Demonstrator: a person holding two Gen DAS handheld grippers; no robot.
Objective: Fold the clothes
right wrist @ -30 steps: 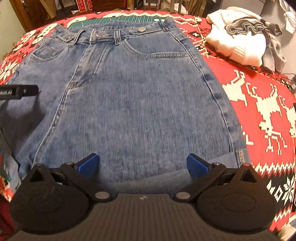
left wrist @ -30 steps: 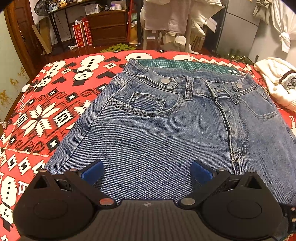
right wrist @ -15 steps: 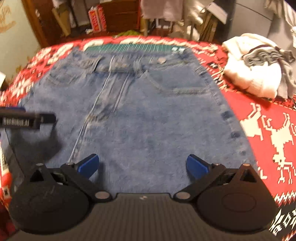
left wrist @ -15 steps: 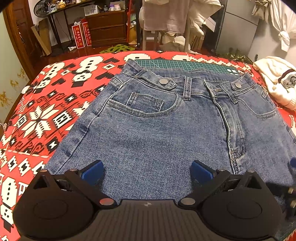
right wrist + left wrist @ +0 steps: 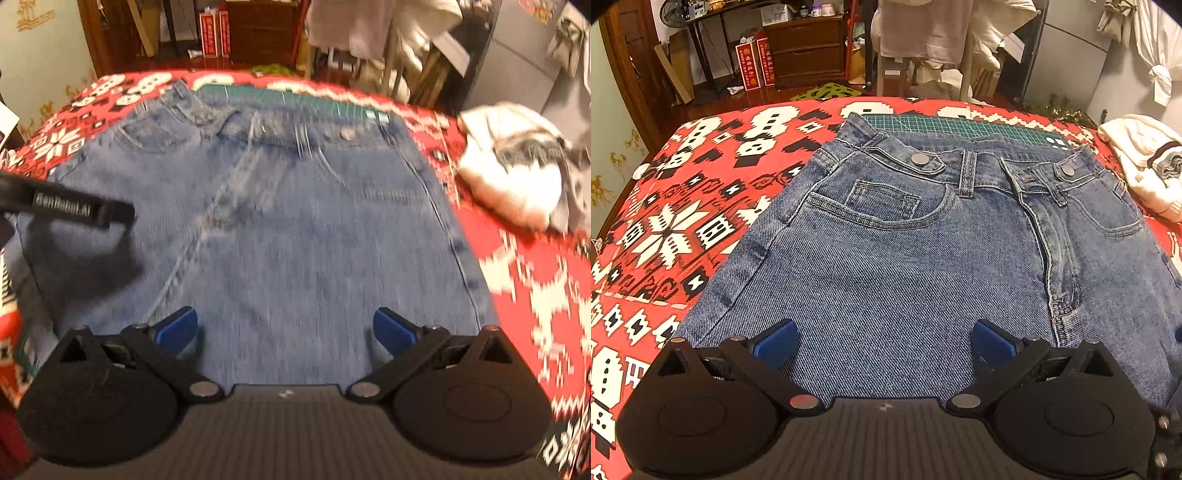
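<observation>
I have both tongs over the jeans [image 5: 905, 266], which lie flat, front up, across the middle of the surface [image 5: 701, 184] with its red, white and black patterned cover. The waistband sits toward the far edge, overlapping a green mat [image 5: 960, 127] that shows just beyond it; the legs run toward me and pass under both cameras. My left tongs [image 5: 884, 341] are spread wide, blue pads [image 5: 775, 341] apart, with nothing between them but denim below; I cannot tell whether they touch the cloth. They hover over the left thigh, with the coin pocket and one waist button ahead of them and the fly seam off to the right. My right tongs [image 5: 284, 328] are likewise spread and hold nothing, placed over the right leg near the jeans' right side seam. The right view is blurred, so fine detail is lost there. In it, the dark body of the left tool juts in from the left edge above the denim and casts a shadow on it. A cream knit [image 5: 513, 166] with a dark band lies bunched near the far right corner of the surface, clear of the jeans. Beyond the far edge stand a chair [image 5: 923, 37] draped with pale clothes and a wooden dresser [image 5: 805, 48].
</observation>
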